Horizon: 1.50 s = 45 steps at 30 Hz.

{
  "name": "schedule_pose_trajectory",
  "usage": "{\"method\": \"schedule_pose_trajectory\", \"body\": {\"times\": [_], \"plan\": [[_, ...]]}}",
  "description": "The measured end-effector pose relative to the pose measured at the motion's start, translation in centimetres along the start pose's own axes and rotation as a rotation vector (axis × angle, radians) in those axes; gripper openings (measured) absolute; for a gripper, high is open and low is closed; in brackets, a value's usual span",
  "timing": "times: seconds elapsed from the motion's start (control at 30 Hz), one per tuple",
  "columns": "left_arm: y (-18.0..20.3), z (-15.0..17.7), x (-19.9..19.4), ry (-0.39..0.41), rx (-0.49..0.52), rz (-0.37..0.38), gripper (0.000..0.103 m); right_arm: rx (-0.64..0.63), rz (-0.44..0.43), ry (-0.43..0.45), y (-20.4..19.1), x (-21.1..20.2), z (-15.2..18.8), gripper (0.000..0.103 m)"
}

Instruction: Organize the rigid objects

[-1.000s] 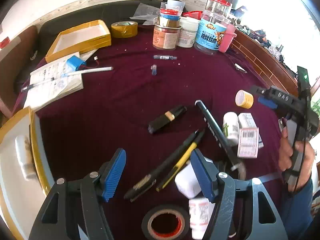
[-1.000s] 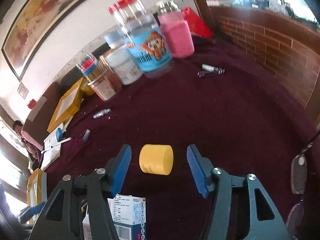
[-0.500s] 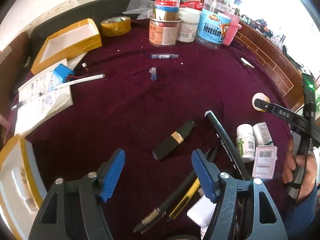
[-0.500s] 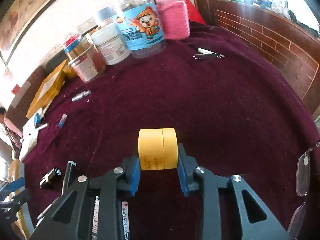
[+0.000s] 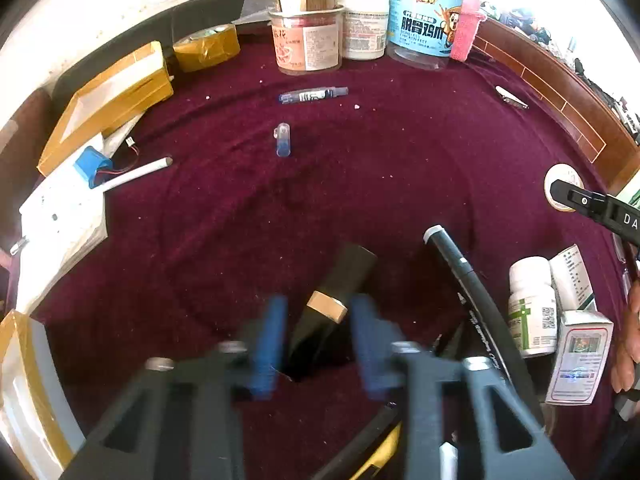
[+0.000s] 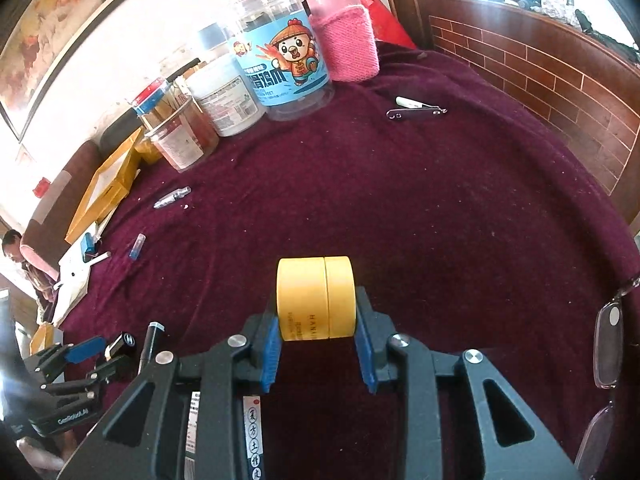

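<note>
A lived-in home room. A framed painting [image 6: 60, 36] hangs on the wall at upper left, and a brick-patterned ledge [image 6: 560, 80] curves along the right. A table under a maroon cloth [image 6: 400, 200] carries snack jars [image 6: 276, 56], a pink-sleeved bottle [image 6: 344, 40] and medicine boxes [image 5: 580, 356].

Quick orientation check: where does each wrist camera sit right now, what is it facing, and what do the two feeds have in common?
Left wrist: on the left gripper, angled down at the maroon tablecloth; its blurred jaws, just closing, flank the black lipstick tube; a hand shows at right.
Right wrist: on the right gripper, clamping the yellow jar; the left gripper shows lower left.
Shared: lipstick tube, yellow jar, blue-labelled snack jar, pink-sleeved bottle.
</note>
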<state>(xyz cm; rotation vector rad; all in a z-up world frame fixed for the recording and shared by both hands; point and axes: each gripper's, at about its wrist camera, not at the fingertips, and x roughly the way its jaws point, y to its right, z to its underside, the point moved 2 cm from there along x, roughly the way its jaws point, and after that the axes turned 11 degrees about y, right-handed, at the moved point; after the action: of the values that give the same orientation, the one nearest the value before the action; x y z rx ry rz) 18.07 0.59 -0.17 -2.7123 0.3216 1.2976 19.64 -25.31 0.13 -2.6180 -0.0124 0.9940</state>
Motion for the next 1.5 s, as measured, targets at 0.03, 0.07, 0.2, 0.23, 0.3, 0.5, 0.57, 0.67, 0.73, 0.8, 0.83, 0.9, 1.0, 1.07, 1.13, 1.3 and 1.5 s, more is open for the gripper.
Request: {"method": "schedule_pose_trajectory", "body": {"times": [0.03, 0.07, 0.2, 0.23, 0.3, 0.5, 0.57, 0.67, 0.73, 0.8, 0.83, 0.9, 1.0, 1.07, 1.13, 1.3, 1.5], "plan": [[0.0, 0.1, -0.1, 0.001, -0.005, -0.003, 0.018, 0.002, -0.004, 0.002, 0.0, -0.1, 0.0, 0.031], [0.0, 0.2, -0.2, 0.005, -0.008, -0.009, 0.018, 0.003, -0.006, 0.004, 0.0, -0.2, 0.0, 0.031], [-0.4, 1.0, -0.8, 0.014, -0.048, -0.007, 0.018, -0.006, -0.018, 0.013, -0.3, -0.6, 0.0, 0.031], [-0.6, 1.2, -0.9, 0.015, -0.063, 0.000, 0.017, -0.009, -0.022, 0.016, -0.4, -0.7, 0.0, 0.031], [-1.1, 1.6, -1.4, 0.020, -0.091, 0.003, 0.017, -0.013, -0.028, 0.020, -0.6, -0.8, 0.0, 0.031], [-2.0, 2.3, -4.0, 0.073, -0.152, 0.022, 0.017, -0.041, -0.057, 0.036, -1.4, -1.6, 0.1, 0.031], [-2.0, 2.6, -5.0, 0.093, -0.161, 0.027, 0.017, -0.057, -0.064, 0.043, -1.8, -1.8, 0.3, 0.031], [-2.0, 3.0, -6.4, 0.120, -0.163, 0.020, 0.017, -0.075, -0.081, 0.051, -2.5, -2.1, 0.5, 0.031], [-1.9, 3.3, -7.2, 0.136, -0.163, 0.019, 0.017, -0.089, -0.091, 0.061, -2.8, -2.5, 0.6, 0.031], [-1.9, 3.7, -8.1, 0.151, -0.176, 0.030, 0.017, -0.098, -0.099, 0.071, -3.2, -2.8, 0.7, 0.031], [-1.9, 3.9, -8.4, 0.157, -0.180, 0.033, 0.017, -0.106, -0.105, 0.078, -3.4, -3.0, 0.7, 0.031], [-1.8, 4.3, -9.2, 0.172, -0.185, 0.039, 0.017, -0.121, -0.113, 0.091, -3.9, -3.3, 0.8, 0.031], [-1.7, 4.8, -9.8, 0.179, -0.192, 0.047, 0.017, -0.147, -0.128, 0.101, -4.5, -3.5, 1.0, 0.031], [-1.6, 5.1, -10.1, 0.182, -0.194, 0.049, 0.017, -0.160, -0.143, 0.105, -5.0, -3.7, 1.2, 0.031], [-1.6, 5.4, -10.5, 0.183, -0.202, 0.050, 0.017, -0.174, -0.151, 0.114, -5.2, -3.9, 1.3, 0.031], [-1.5, 6.2, -11.3, 0.192, -0.213, 0.054, 0.018, -0.188, -0.163, 0.125, -5.4, -4.1, 1.2, 0.031], [-1.7, 6.8, -11.8, 0.198, -0.226, 0.066, 0.017, -0.212, -0.171, 0.125, -5.9, -4.2, 1.5, 0.031]]}}
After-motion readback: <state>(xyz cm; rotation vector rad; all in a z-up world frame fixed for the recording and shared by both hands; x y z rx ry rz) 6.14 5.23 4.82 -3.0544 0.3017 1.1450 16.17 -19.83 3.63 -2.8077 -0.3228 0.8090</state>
